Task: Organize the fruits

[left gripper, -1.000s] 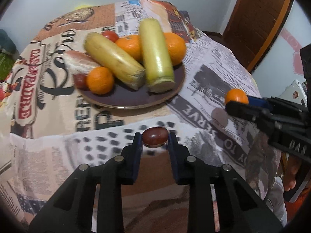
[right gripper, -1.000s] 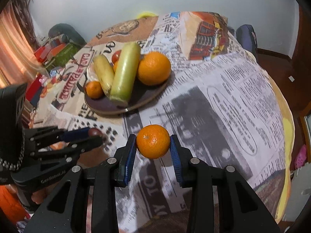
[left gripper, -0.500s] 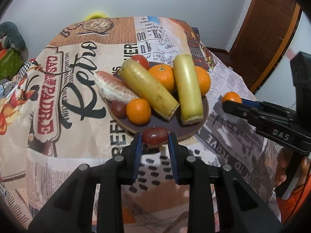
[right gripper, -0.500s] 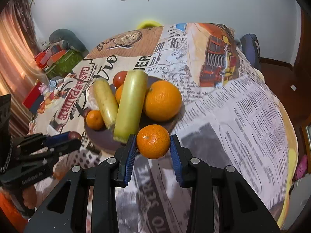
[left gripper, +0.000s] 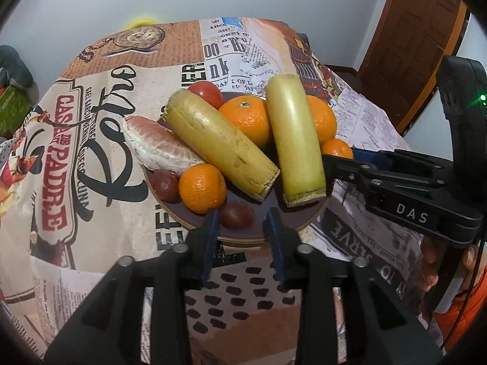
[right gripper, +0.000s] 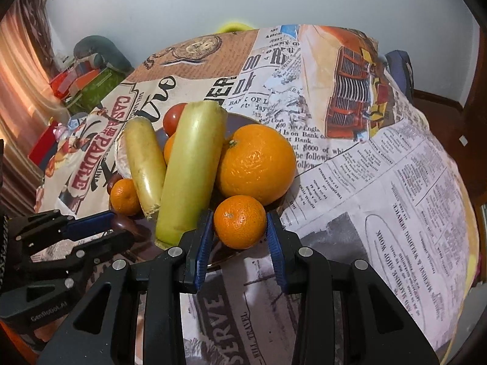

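A dark plate (left gripper: pixel 304 219) holds two yellow-green stalks, oranges, a tomato and a peeled citrus half. In the left wrist view my left gripper (left gripper: pixel 242 223) is open over the plate's near rim, and a dark red fruit (left gripper: pixel 236 214) lies on the plate between its fingers, free of both pads. In the right wrist view my right gripper (right gripper: pixel 239 228) has its pads around a small mandarin (right gripper: pixel 239 221) at the plate's right edge, with slight gaps showing. The mandarin also shows in the left wrist view (left gripper: pixel 336 149).
The plate (right gripper: pixel 234 254) sits on a round table with a newspaper-print cloth (right gripper: pixel 380 182). A large orange (right gripper: pixel 257 164) lies just behind the mandarin. A wooden door (left gripper: pixel 417 36) is at the right, and coloured clutter (right gripper: pixel 76 85) lies beyond the table's left edge.
Both grippers moved forward to the plate. The left gripper opened and the dark red fruit now rests on the plate. The right gripper brought the mandarin to the plate's edge and widened slightly.
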{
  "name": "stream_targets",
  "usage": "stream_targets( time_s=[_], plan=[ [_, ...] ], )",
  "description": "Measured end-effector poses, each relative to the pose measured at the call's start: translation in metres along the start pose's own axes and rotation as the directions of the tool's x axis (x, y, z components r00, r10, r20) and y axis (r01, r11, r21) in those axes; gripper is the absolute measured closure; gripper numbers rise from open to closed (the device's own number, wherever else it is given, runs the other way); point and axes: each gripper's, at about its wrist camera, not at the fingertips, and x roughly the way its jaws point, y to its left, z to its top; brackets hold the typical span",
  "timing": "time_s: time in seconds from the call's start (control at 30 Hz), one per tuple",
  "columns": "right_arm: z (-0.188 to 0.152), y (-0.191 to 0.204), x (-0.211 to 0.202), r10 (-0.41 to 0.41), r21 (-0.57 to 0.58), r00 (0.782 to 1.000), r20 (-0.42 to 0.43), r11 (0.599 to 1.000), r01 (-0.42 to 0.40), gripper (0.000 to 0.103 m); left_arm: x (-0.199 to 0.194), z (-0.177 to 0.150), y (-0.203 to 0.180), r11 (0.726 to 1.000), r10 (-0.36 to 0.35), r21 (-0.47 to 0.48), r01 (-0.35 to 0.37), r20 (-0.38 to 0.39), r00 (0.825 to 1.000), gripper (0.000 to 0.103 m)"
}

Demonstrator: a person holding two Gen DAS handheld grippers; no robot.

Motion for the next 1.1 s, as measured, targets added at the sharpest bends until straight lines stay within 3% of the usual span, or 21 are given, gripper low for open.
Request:
stream_targets(
  time_s=[0.03,0.33,0.5,0.67,0.87,1.1],
  plan=[
    [0.0,0.0,0.002,0.0,-0.003,1.0,-0.008,1.0,0.0,0.071,0.001,0.0,-0.001,1.0,0.01,0.006,-0.01,0.004,1.0,0.058],
    [0.001,0.001,-0.009,-0.025,-0.024,1.0,0.001,0.999,0.025,0.064,-0.016,-0.001,-0.005,0.999,0.03,0.024,-0.031,0.045,0.999,0.057],
    [-0.001,0.004,-0.043,-0.019,-0.008,0.998,0.063,1.0,0.019,0.064,-0.044,0.002,-0.003,0.999,0.039,0.008,-0.04,0.1,0.994,0.057],
    [-0.002,0.025,-0.104,-0.037,-0.04,0.982,0.187,0.998,0.045,0.064,-0.093,0.003,-0.005,0.999,0.049,-0.017,-0.046,0.195,0.98,0.057],
    [-0.003,0.056,-0.18,-0.018,-0.073,0.937,0.348,0.996,0.046,0.064,-0.17,0.0,-0.012,0.999,0.036,-0.032,-0.027,0.34,0.94,0.057],
    [-0.023,0.098,-0.25,0.006,-0.114,0.865,0.502,0.992,0.059,0.064,-0.259,-0.02,-0.026,0.999,0.036,-0.016,-0.032,0.506,0.862,0.057]
  ],
)
